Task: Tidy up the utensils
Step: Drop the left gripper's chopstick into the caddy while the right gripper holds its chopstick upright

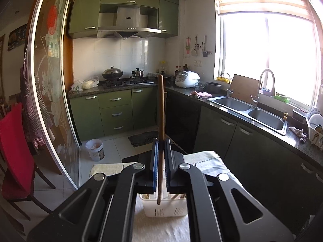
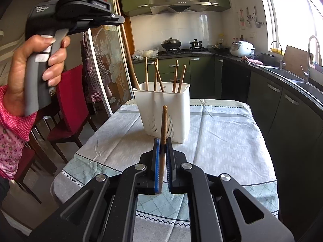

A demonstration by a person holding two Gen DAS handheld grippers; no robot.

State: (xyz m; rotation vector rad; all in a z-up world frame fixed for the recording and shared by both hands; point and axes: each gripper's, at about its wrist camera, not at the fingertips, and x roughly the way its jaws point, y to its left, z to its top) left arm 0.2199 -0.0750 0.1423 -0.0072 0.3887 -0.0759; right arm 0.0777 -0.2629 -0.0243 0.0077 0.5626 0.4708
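My left gripper is shut on a long brown wooden chopstick, held upright high above the white slotted utensil holder, whose top shows below the jaws. In the right wrist view the same chopstick hangs from the left gripper's body at upper left, its lower end behind the holder's left rim. My right gripper is shut on another brown chopstick, in front of the holder. Several chopsticks stand in the holder.
The holder stands on a table with a pale blue patterned cloth. Red chairs stand at the table's left. Dark counter with a double sink runs along the right. A stove with pots is at the back.
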